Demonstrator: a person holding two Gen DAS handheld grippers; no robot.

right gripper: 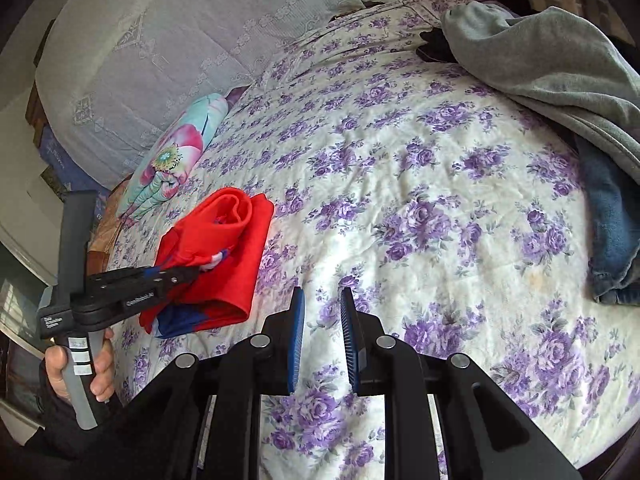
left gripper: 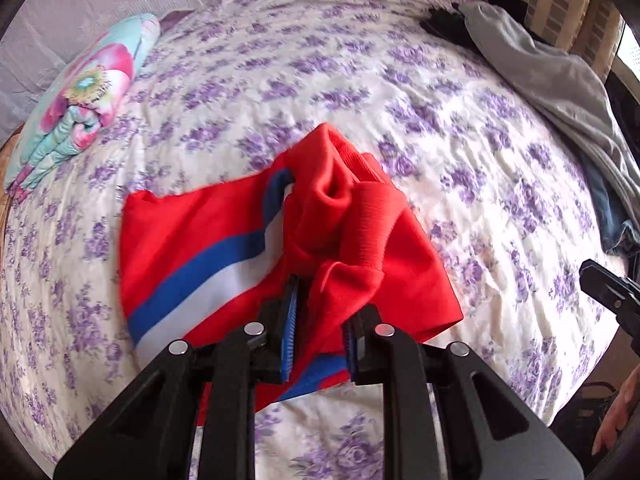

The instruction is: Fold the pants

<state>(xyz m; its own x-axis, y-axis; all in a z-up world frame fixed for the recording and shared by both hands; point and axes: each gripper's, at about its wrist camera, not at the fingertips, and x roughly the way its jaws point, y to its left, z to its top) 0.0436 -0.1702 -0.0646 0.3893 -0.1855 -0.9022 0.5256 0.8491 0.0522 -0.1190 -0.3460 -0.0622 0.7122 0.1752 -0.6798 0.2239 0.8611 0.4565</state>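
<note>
Red track pants point(left gripper: 224, 240) with a blue-and-white stripe lie bunched on the floral bedsheet point(left gripper: 460, 152), a gather of fabric caught between the pads of the left hand-held gripper point(left gripper: 320, 320), apparently to lift and straighten them. The right hand-held gripper point(right gripper: 322, 332) hovers well apart, narrowly parted and empty. A gray sweatshirt point(right gripper: 552, 68) lies beyond.

**Where things lie on the bed**

The pants point(right gripper: 216, 264) lie bunched on the bed point(right gripper: 400, 208) toward its left side, with the left gripper point(left gripper: 320, 320) at their near edge, cloth between its fingers. Behind them, at the left edge, sits a folded quilt point(right gripper: 176, 160). A sweatshirt point(right gripper: 560, 80) lies along the right edge, over jeans point(right gripper: 612, 224). The right gripper point(right gripper: 322, 336) hangs above bare sheet, right of the pants.
</note>
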